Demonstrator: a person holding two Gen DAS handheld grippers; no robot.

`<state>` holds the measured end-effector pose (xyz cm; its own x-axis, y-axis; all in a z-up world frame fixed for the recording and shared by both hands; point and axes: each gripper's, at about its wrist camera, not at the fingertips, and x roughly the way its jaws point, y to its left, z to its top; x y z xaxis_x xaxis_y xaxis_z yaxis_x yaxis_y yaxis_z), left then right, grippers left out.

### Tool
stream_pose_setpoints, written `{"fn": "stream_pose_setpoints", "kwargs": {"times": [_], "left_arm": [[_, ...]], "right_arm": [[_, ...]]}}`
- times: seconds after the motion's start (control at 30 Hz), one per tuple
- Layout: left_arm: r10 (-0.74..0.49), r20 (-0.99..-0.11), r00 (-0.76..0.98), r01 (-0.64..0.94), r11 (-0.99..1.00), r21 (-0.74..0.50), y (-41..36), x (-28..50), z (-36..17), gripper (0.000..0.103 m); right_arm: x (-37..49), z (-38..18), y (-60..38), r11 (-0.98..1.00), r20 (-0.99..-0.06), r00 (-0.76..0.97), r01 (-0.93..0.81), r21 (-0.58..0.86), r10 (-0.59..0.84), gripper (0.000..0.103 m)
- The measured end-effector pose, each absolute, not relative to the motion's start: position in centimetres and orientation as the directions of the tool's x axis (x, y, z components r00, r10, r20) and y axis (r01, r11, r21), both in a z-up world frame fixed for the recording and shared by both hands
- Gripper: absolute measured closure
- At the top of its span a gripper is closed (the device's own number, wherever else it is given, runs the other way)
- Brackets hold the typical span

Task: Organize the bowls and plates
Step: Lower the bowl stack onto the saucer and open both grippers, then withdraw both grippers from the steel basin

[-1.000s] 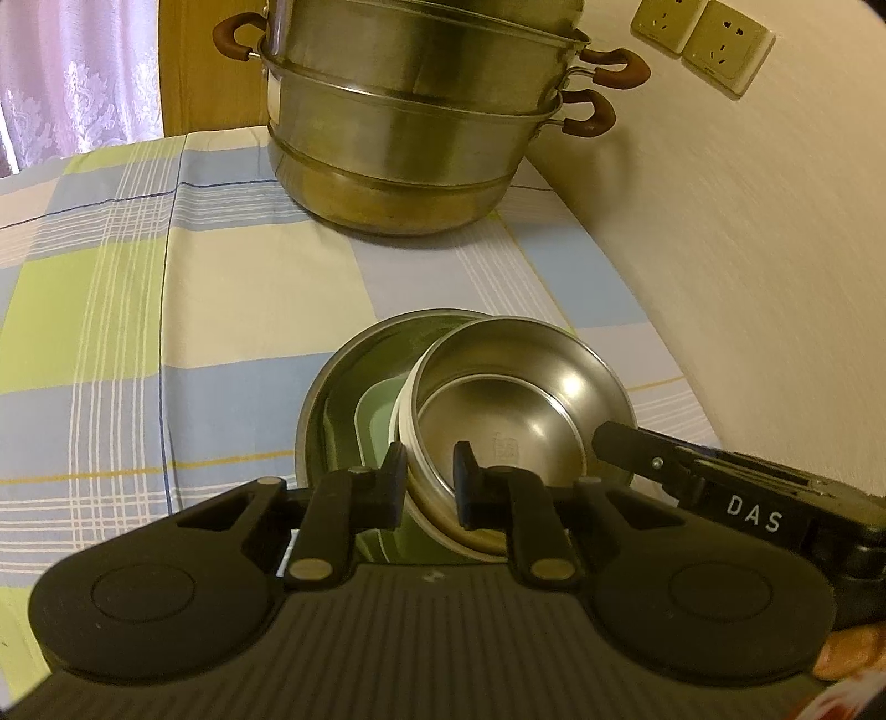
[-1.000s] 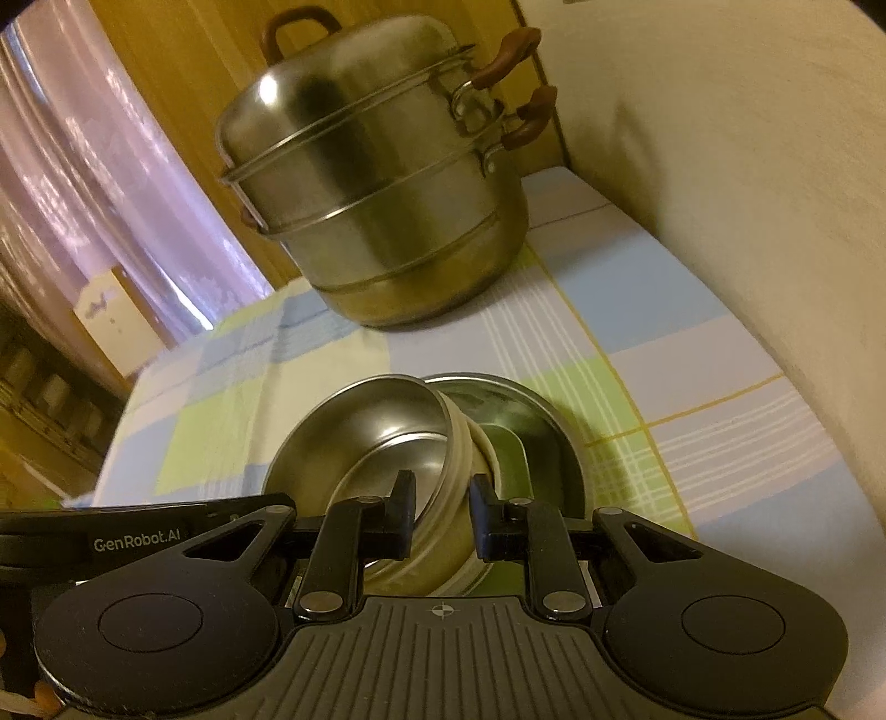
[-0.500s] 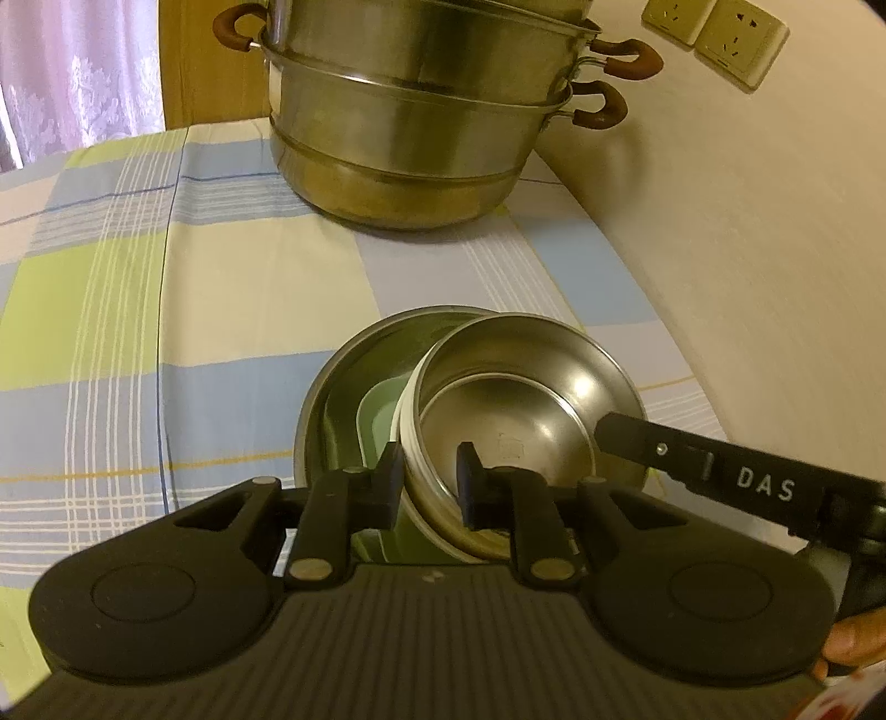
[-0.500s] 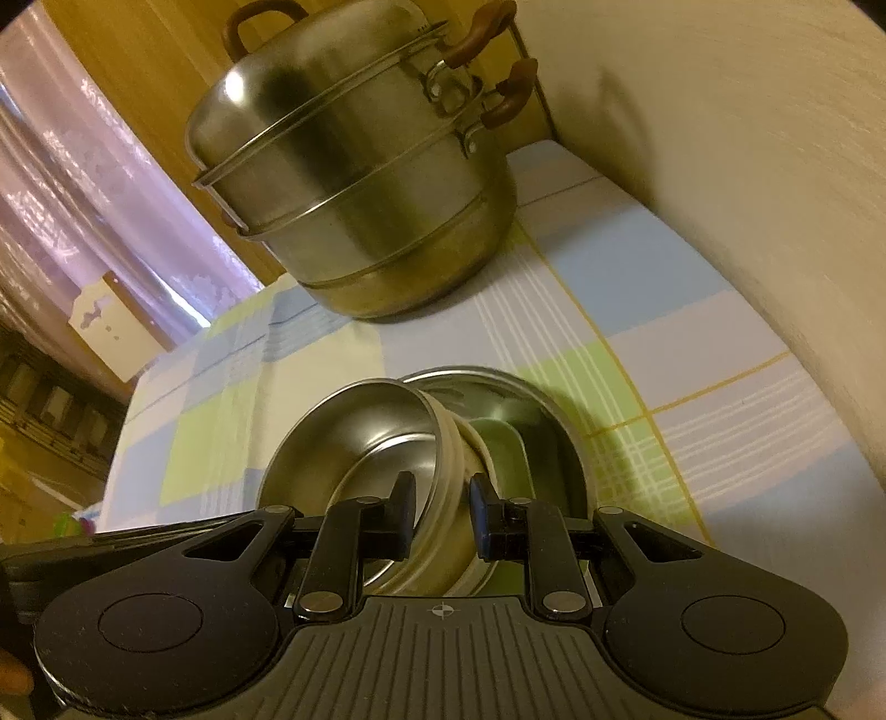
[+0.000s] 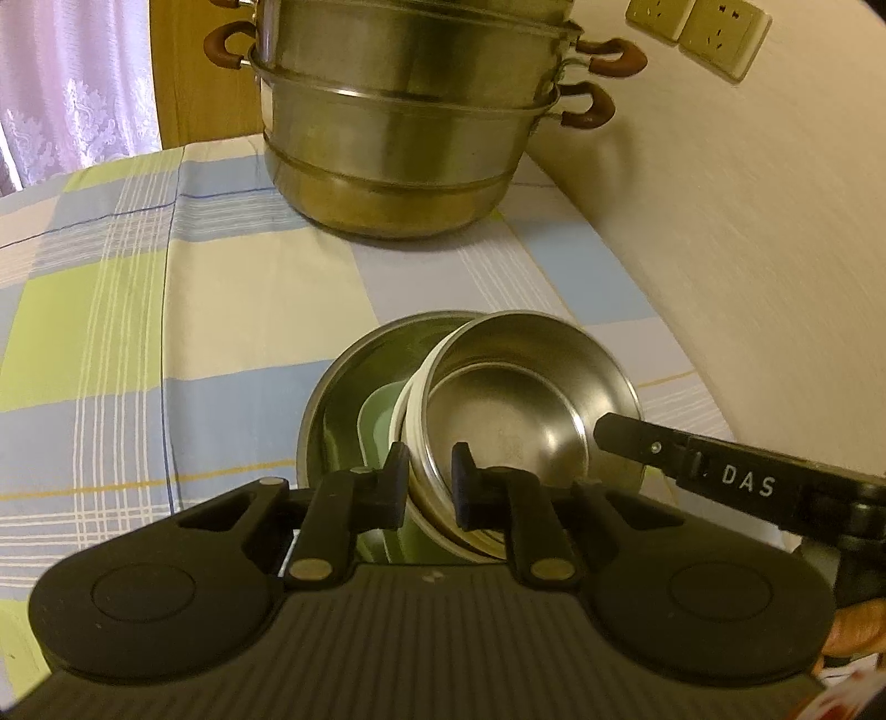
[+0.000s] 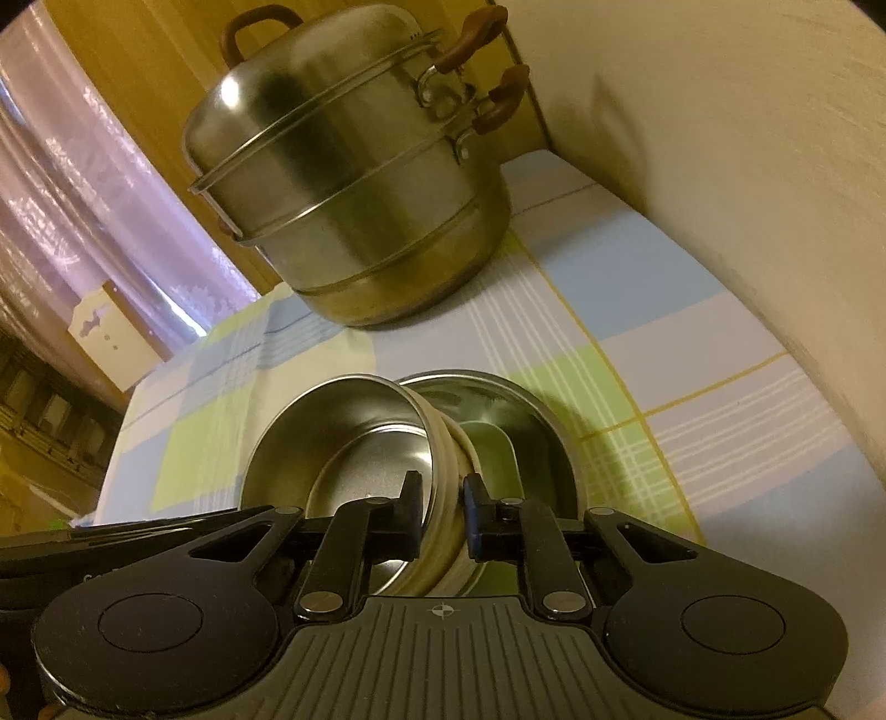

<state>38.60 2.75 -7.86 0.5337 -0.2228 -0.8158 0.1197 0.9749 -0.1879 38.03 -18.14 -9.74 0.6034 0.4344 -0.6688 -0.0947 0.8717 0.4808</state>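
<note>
A steel bowl with a white outer band is held tilted over a larger steel plate that has a green dish in it. My left gripper is shut on the bowl's left rim. My right gripper is shut on the opposite rim of the same bowl, with the plate and green dish beyond it. The right gripper's body also shows at the right of the left wrist view.
A large two-tier steel steamer pot with brown handles stands at the back of the checked tablecloth; it also shows in the right wrist view. A cream wall with sockets runs close along the right.
Both grippers, still holding the bowl, have shifted slightly; the steamer pot sits a bit higher and closer in both views. The bowl remains tilted over the plate.
</note>
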Motion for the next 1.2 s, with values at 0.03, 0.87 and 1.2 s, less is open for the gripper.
{"fn": "stream_pose_setpoints", "kwargs": {"times": [0.03, 0.87, 1.2], "left_arm": [[-0.219, -0.818, 0.531, 0.116, 0.976, -0.186, 2.8, 38.6, -8.0, 0.090], [-0.197, -0.805, 0.559, 0.076, 0.979, -0.187, 3.1, 37.6, -6.3, 0.088], [-0.069, -0.739, 0.671, 0.067, 0.997, -0.032, 2.0, 31.3, -3.4, 0.066]], "right_arm": [[38.1, -9.7, -18.1, 0.872, -0.670, 0.601, -0.097, 0.480, 0.435, 0.088], [37.9, -8.1, -17.8, 0.894, -0.680, 0.599, -0.152, 0.422, 0.423, 0.085], [32.9, -6.4, -18.5, 0.905, -0.657, 0.622, -0.278, 0.323, 0.426, 0.045]]}}
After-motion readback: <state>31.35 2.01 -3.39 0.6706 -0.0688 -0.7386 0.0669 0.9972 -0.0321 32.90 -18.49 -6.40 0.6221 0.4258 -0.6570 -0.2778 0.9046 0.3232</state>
